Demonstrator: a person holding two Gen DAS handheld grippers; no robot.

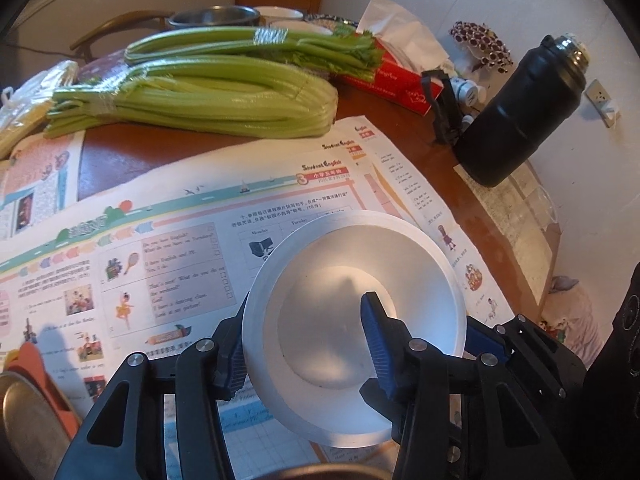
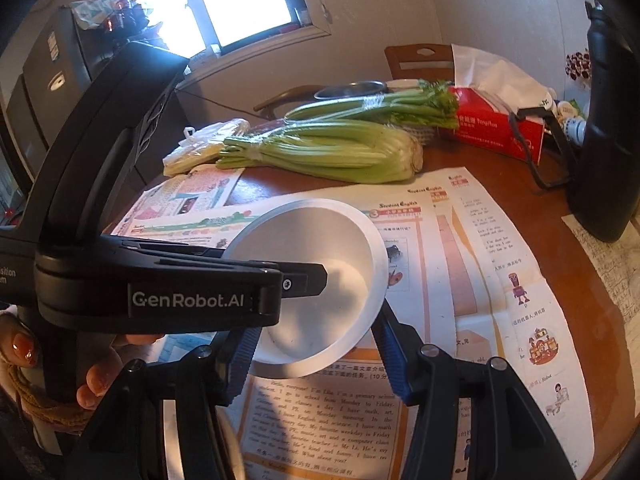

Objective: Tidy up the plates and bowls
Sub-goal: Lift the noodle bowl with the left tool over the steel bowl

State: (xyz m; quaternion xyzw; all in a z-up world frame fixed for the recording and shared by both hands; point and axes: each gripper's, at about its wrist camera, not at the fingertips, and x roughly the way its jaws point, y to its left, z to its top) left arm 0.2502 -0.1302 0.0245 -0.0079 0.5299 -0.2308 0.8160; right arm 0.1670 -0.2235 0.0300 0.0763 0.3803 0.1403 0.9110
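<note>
Looking down my left gripper [image 1: 308, 350], I see its fingers pinching the rim of a white bowl [image 1: 352, 280], one blue pad inside the bowl and the other outside, the bowl tilted above the newspapers [image 1: 180, 248] on the bench [image 1: 160, 148]. The right wrist view shows what that one cannot: the left gripper's body reaching in from the side, a hand [image 2: 96, 384] under it, and a window [image 2: 224, 0]. My right gripper [image 2: 320, 364] has its fingers spread either side of the bowl's [image 2: 320, 264] lower edge; I cannot tell whether they touch it. Celery [image 1: 192, 96] lies beyond. A metal rim at the left view's bottom corner is cut off.
</note>
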